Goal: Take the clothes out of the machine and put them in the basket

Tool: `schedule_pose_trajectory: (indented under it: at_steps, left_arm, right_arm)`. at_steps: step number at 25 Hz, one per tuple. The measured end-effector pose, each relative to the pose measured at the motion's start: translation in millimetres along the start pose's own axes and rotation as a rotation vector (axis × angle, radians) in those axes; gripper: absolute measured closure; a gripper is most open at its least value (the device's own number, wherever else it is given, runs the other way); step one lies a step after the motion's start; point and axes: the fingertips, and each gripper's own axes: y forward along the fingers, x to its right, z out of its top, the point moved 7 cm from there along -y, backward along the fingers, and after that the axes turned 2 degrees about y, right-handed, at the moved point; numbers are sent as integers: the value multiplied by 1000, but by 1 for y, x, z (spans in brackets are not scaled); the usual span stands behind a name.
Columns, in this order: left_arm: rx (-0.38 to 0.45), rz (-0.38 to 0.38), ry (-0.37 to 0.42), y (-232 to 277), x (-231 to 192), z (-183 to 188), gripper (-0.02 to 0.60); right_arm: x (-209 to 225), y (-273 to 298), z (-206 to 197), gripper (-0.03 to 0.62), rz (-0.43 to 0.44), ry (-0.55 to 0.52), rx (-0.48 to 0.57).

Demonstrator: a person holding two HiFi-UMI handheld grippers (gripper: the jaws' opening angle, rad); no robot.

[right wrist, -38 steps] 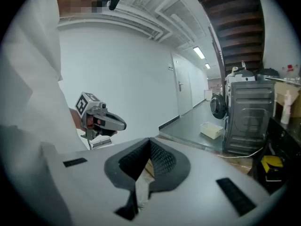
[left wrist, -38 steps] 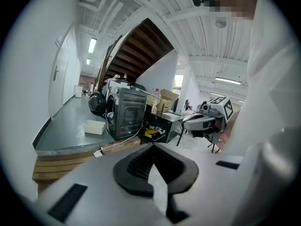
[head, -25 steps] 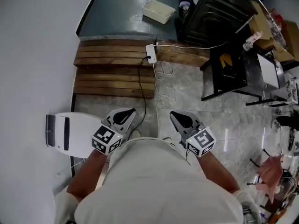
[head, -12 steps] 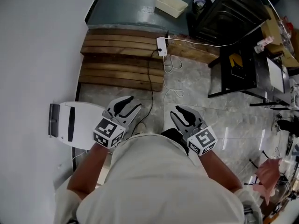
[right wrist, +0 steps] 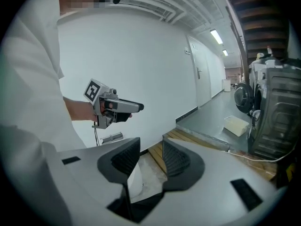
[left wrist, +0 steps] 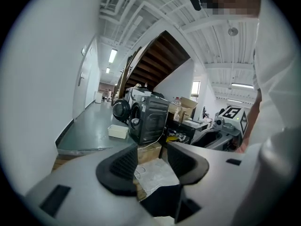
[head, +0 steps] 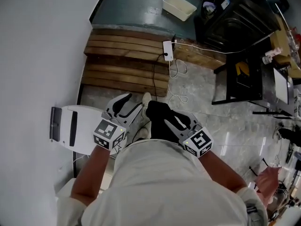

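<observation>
The dark front-loading washing machine [head: 233,19] stands at the far right, its round door swung open [left wrist: 121,110]. A shallow white basket [head: 179,7] sits on the grey floor beside it. No clothes show. My left gripper [head: 126,106] and right gripper [head: 178,122] are held side by side at waist height, far short of the machine. Both pairs of jaws are opening, with nothing between them. In the left gripper view my left gripper [left wrist: 151,161] frames bare floor. My right gripper [right wrist: 151,157] does the same in its own view.
Wooden pallets [head: 126,60] lie ahead, with a white power strip [head: 168,50] and its cable trailing over the stone floor. A white device [head: 74,132] stands by the left wall. A black frame table [head: 237,76] is to the right. My black trouser leg and white shoe [head: 146,99] step forward.
Both grippers have gone from shut to partly open and moved forward. The pallets and machine have drawn nearer. A black-trousered leg with a white shoe has swung forward between the grippers.
</observation>
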Motion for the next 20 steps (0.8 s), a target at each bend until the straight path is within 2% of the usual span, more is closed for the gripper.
schedule_pose_trajectory:
  at_steps: [8, 14, 20]
  left_arm:
    - [-44, 55, -35, 65, -82, 26, 376]
    - [-104, 59, -65, 152, -171, 61, 376]
    - [-143, 52, -80, 251, -252, 136, 379]
  right_arm:
    - [91, 88, 34, 442, 109, 9, -27]
    - [205, 159, 69, 442, 160, 17, -54]
    - [332, 212, 130, 442, 143, 36, -66]
